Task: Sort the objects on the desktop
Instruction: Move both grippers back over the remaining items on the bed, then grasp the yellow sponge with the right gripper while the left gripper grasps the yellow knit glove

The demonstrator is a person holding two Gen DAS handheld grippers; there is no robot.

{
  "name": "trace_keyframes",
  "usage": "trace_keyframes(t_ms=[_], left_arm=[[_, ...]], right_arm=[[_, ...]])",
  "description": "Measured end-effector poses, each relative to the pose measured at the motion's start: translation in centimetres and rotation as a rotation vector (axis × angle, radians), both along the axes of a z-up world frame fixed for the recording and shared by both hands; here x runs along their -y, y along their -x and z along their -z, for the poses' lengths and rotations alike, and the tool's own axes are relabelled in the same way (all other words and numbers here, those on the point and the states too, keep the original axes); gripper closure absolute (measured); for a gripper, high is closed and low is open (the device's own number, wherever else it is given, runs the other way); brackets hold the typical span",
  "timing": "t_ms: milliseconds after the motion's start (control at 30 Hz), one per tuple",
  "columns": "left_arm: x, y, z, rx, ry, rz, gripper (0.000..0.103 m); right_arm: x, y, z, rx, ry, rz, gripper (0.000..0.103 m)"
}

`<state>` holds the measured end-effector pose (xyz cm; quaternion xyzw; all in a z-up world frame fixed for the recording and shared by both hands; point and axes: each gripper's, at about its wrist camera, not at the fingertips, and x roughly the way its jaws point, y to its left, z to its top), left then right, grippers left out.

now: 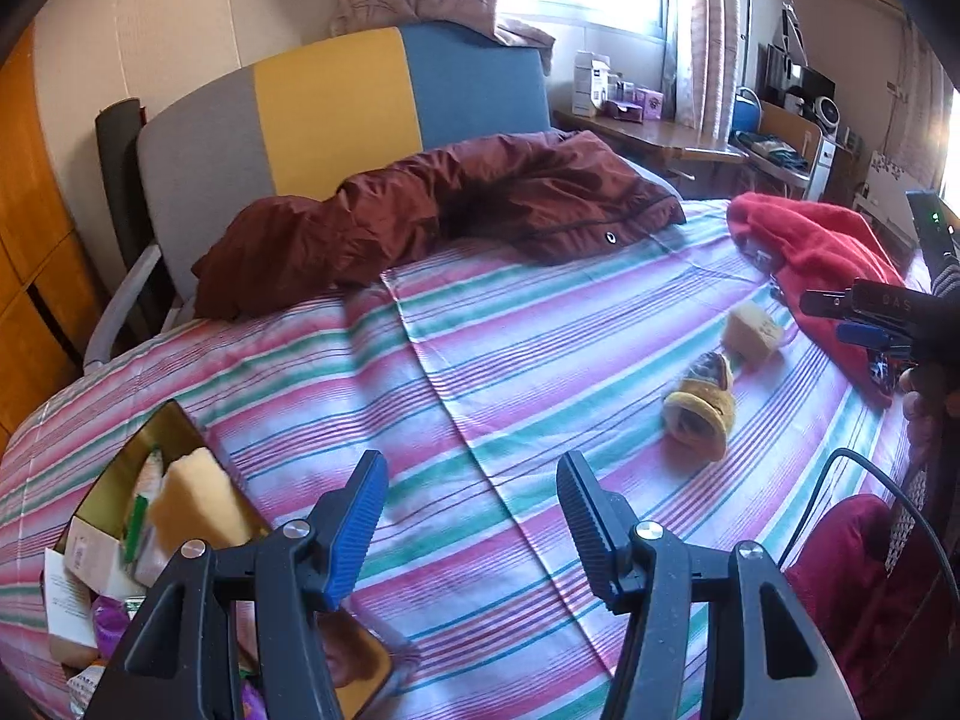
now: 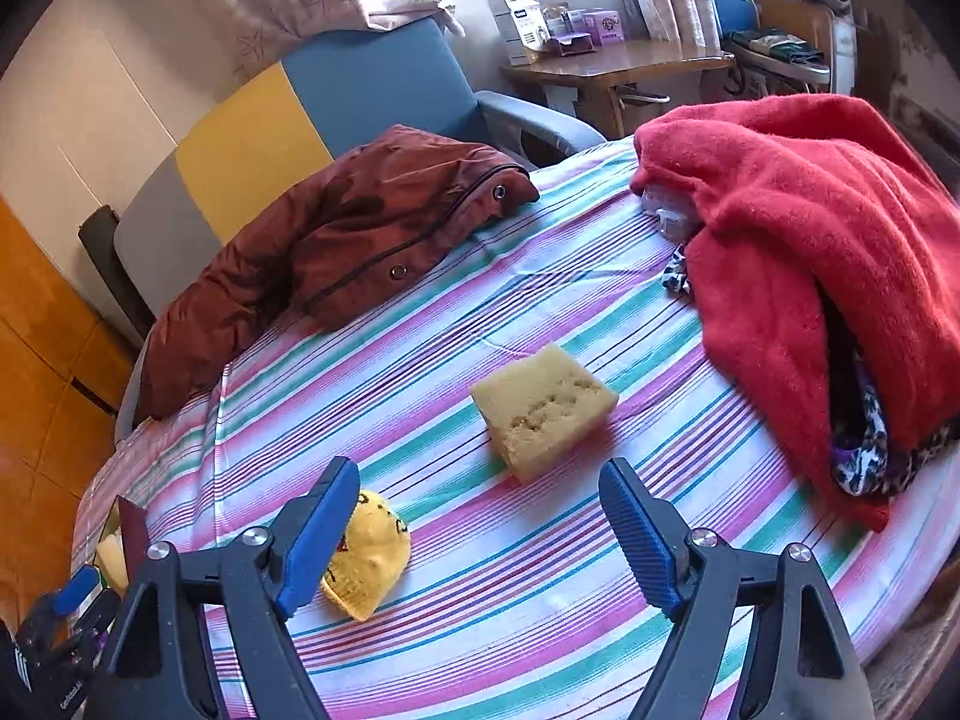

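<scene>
Striped cloth (image 2: 540,600) covers your table. Both grippers tilt downward: your left gripper (image 1: 474,516) gapes empty beside the tin (image 1: 150,450); your right gripper (image 2: 480,528) hangs released near the porous sponge (image 2: 543,414). That yellow lump (image 2: 369,564) is perhaps a sock.

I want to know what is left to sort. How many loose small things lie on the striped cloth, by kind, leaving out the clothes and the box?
Yellow sponge blocks: 1, the sponge
Yellow soft toys: 1, the plush toy
Total: 2
</scene>
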<state>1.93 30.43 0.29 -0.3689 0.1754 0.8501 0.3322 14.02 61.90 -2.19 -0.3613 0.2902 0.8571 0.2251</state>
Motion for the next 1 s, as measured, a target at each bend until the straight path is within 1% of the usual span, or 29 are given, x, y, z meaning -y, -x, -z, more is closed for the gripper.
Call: trace_keyframes(t_ms=[100,233,633,733,833,1000], left_arm=[[-0.6,0.0,0.4,0.019,0.002,0.011,0.044],[-1.4,-0.1,1.0,0.023,0.015,0.023,0.044],[-5.1,-0.6,2.3,0.033,0.05,0.093,0.044],[-5.9,-0.7,3.0,0.07,0.048,0.105,0.044],[-6.5,-0.8,3.7,0.098,0.047,0.116,0.044],[-6.9,-0.3,4.6,0.169,0.027,0.117,0.044]], right_arm=[[0.2,0.1,0.6,-0.004,0.005,-0.016,0.02],[0.0,0.2,1.1,0.008,0.015,-0.019,0.02],[-3.1,0.3,0.0,0.012,0.009,0.036,0.02],[-4.0,1.0,0.2,0.006,0.008,0.06,0.02],[-4.8,1.6,1.2,-0.021,0.043,0.082,0.02],[-5.9,1.7,2.8,-0.009,0.121,0.116,0.02]])
